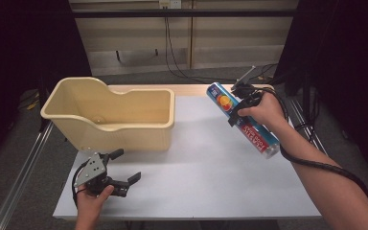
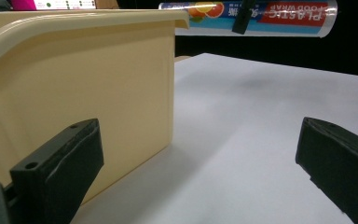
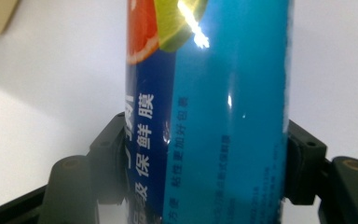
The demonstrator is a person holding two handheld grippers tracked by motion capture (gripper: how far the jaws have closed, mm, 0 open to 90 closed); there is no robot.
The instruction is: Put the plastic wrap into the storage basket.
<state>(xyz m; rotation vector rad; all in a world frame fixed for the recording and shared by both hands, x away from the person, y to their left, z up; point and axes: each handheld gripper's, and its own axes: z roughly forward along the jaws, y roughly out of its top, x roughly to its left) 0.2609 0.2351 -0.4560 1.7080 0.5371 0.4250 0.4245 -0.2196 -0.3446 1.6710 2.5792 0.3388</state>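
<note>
My right claw (image 1: 242, 103) is clamped around a roll of plastic food wrap (image 1: 242, 120), a blue tube with fruit printed near one end and a red band with white lettering toward the other. The tube hangs clear above the white table (image 1: 201, 163), tilted: its fruit end points up and away from me toward the far edge, its clear-capped end slopes down toward my forearm. My jaws cross its long axis a little past the middle, nearer the fruit end. My right hand (image 1: 267, 109) sits above the tube with the wrist bent, the forearm running back to the lower right.

My right gripper view shows the tube (image 3: 214, 112) running straight up between my two black pads, one pressed on each side, with Chinese characters down the dark blue strip. The left gripper view shows it (image 2: 261, 16) level and side-on, reading "PLASTIC FOOD WRAP" upside down.

My left claw (image 1: 122, 165) rests low at the near left, jaws spread wide with nothing between them, just beside the cream plastic tub (image 1: 139, 127).
</note>
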